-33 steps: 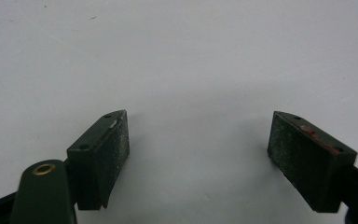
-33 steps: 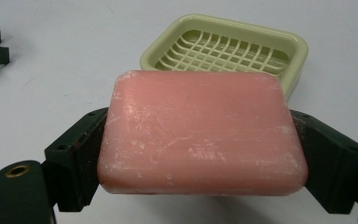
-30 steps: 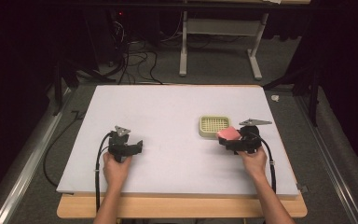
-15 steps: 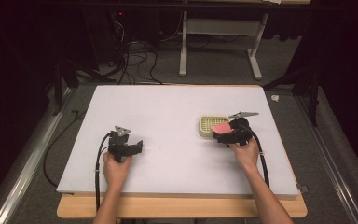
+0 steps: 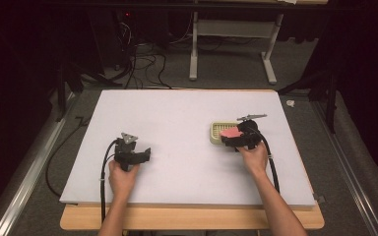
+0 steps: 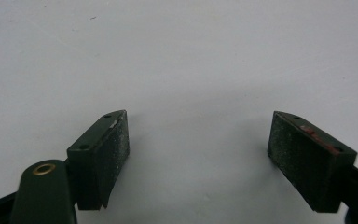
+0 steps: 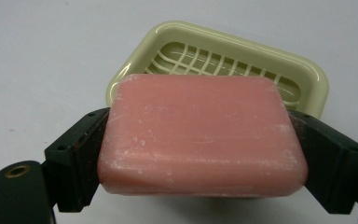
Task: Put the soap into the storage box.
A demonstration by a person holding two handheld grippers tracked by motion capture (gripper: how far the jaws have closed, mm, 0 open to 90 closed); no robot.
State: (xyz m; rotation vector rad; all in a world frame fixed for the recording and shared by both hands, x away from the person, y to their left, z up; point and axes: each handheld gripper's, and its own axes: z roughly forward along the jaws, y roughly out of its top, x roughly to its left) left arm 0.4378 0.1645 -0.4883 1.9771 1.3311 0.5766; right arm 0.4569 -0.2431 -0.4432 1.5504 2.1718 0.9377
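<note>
A: We see the cream soap dish (image 7: 223,56) on the white table (image 5: 177,123), toward three o'clock from the middle of the board. Its ribbed floor looks bare where we can see it in the right gripper view; the near part is hidden behind the soap.

B: And the pink soap bar (image 7: 200,135) sits crosswise in the right gripper (image 7: 200,154), both jaws pressed flat against its short ends. We see it at the six o'clock edge of the dish, overlapping the rim; whether it touches the dish we cannot tell.

A: In the high view the right gripper (image 5: 238,137) is at the dish's near side.

B: The left gripper (image 6: 198,158) has its jaws spread wide with nothing between them, only bare table, well apart toward nine o'clock.
</note>
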